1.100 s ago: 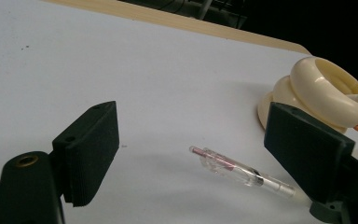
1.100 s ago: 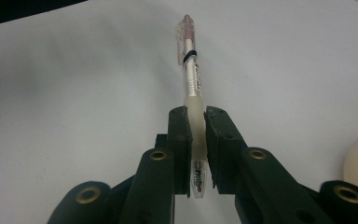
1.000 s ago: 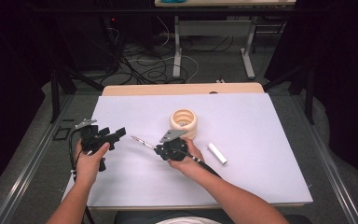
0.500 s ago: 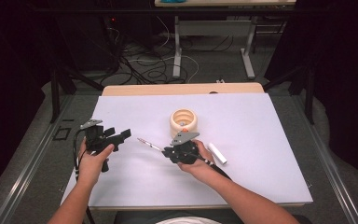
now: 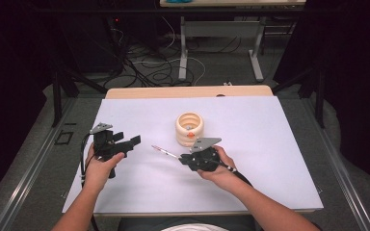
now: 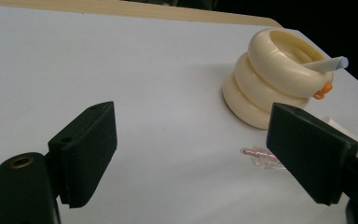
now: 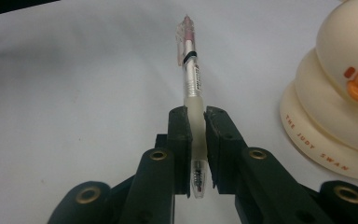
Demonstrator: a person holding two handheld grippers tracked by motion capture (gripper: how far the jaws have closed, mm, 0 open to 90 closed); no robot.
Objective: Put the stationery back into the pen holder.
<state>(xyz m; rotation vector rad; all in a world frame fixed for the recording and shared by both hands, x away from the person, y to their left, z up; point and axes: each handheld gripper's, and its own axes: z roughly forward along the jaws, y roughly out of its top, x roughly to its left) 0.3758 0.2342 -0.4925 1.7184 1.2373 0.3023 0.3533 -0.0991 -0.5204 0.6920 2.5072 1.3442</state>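
Two hand-held grippers over white surface (image 5: pixel 250 159): right hand-held gripper (image 7: pixel 195 140) clamped on clear pen (image 7: pixel 189 70), just left of cream ring-shaped holder (image 5: pixel 190 128); left hand-held gripper (image 6: pixel 205 154) spread wide, holding nothing.

High view: white table sheet (image 5: pixel 250 159) brightly lit from overhead, surroundings nearly black at frame edges, overall soft and grainy. Left gripper view: near jaws blurred, pale glare on cream holder (image 6: pixel 275 74). Right gripper view: pen (image 7: pixel 192 79) sharp, soft shadows, upper-left corner dark.
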